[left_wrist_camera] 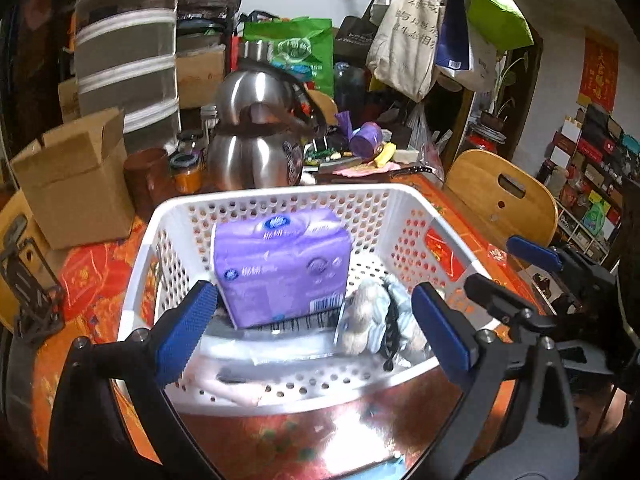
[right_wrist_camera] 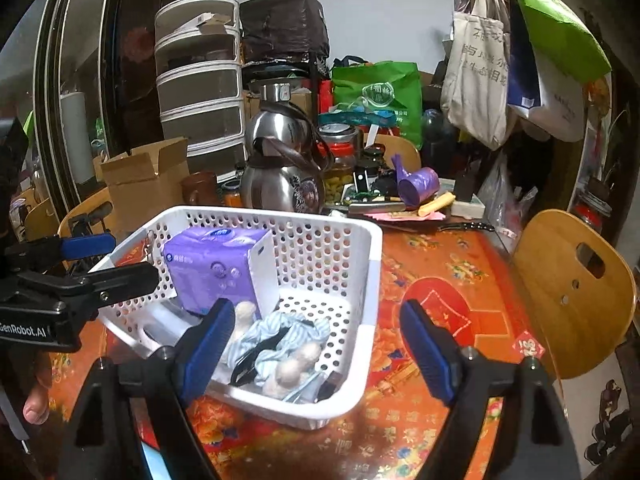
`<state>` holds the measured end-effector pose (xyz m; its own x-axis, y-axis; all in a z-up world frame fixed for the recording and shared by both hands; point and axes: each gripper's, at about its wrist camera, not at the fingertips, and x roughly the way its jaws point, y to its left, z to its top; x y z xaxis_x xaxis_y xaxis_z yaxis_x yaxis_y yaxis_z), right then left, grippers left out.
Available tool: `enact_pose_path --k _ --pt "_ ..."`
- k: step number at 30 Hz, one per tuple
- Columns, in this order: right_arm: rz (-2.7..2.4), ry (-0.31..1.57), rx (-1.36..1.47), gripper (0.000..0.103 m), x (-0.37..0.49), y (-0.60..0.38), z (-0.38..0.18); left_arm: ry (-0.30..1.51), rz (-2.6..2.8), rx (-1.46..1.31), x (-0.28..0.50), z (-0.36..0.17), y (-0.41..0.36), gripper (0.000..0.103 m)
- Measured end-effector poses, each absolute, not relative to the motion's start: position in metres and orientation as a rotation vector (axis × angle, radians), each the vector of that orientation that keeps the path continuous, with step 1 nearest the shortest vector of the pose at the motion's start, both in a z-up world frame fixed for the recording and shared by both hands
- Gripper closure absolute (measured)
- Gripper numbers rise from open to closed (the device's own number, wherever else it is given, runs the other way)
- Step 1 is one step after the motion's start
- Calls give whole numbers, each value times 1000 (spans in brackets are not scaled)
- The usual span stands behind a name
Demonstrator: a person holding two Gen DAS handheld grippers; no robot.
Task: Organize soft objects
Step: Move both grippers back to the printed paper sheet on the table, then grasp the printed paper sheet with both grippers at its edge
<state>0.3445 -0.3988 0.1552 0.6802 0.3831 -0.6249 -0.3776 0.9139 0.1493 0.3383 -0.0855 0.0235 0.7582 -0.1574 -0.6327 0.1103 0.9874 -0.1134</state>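
A white perforated basket (left_wrist_camera: 404, 196) (right_wrist_camera: 360, 264) stands on the red patterned table. Inside it a purple tissue pack (left_wrist_camera: 280, 264) (right_wrist_camera: 212, 272) stands upright at the far left. Beside it lies a plush toy in blue striped cloth (left_wrist_camera: 376, 312) (right_wrist_camera: 280, 340). My left gripper (left_wrist_camera: 316, 332) is open and empty, just above the basket's near rim; its side shows in the right wrist view (right_wrist_camera: 92, 264). My right gripper (right_wrist_camera: 316, 348) is open and empty over the basket's near right corner; it shows at the right of the left wrist view (left_wrist_camera: 516, 264).
Behind the basket stand a steel kettle (left_wrist_camera: 256, 140) (right_wrist_camera: 284, 164), an open cardboard box (left_wrist_camera: 76, 184) (right_wrist_camera: 144, 176), jars, a purple roll (right_wrist_camera: 418, 184) and clutter. A wooden chair (right_wrist_camera: 568, 292) is at the right. Bags hang on the wall.
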Motion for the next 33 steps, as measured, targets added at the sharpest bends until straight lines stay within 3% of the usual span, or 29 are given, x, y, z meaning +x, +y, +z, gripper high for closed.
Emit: enact_pose_path --k 10,17,23,27,33 --pt "449 716 63 19 240 -408 153 758 -98 -94 237 -1 -14 6" --pt "494 763 89 19 133 -400 106 808 -70 -174 136 -61 25 6" --pt "554 797 146 20 76 -389 76 849 -118 -141 80 -104 9 6" --pt "581 820 151 43 64 -384 67 861 -151 -99 64 -121 -7 6" --pt "622 826 134 51 60 -375 61 840 -175 -121 55 -123 -15 14"
